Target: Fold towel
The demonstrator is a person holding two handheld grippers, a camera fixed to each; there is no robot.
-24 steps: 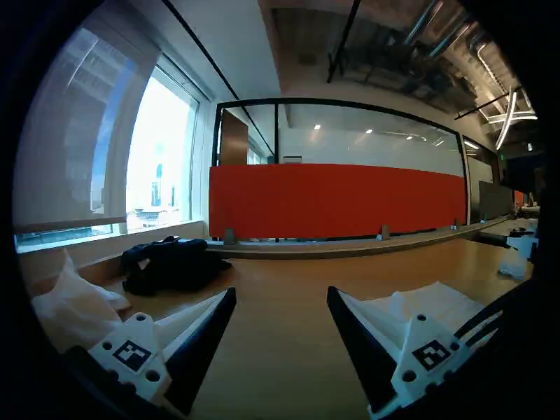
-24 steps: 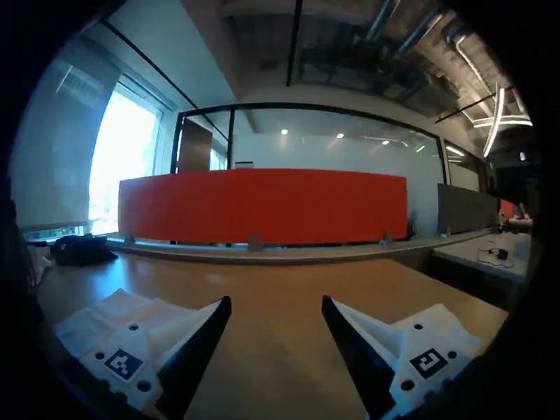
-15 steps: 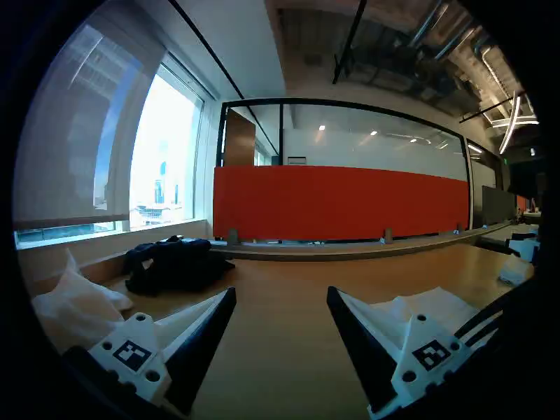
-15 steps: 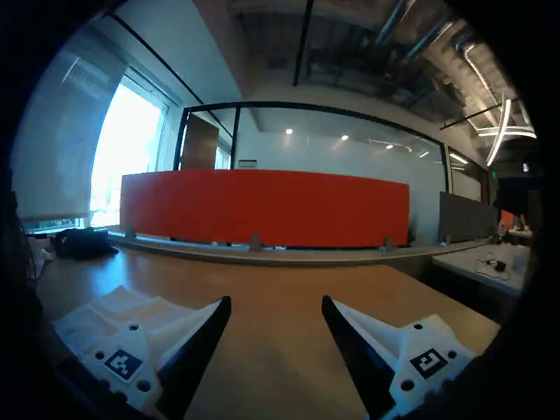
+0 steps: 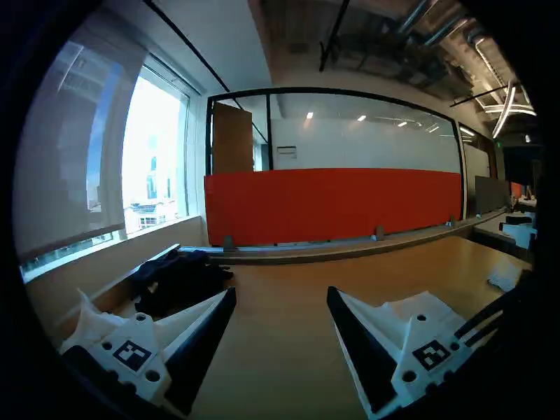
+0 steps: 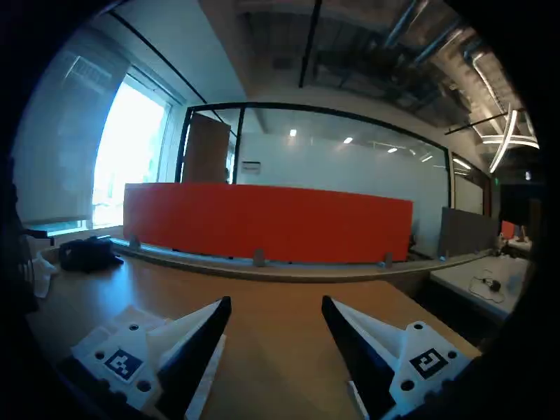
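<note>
Left gripper view shows wooden table (image 5: 280, 318) — red partition (image 5: 329, 203) behind, window (image 5: 150, 175) beside.

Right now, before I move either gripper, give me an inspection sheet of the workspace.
Surface: light brown wooden table, smooth.
Job's things: white cloth, likely the towel, lying flat, partly behind the left gripper's finger.
Clutter: black crumpled fabric bundle; white crumpled material at the table edge.
Grippers: left gripper open, holding nothing; right gripper open, holding nothing.
Cables: dark cable on neighbouring white desk.
Surroundings: red partition panel, bright window, glass wall.
</note>
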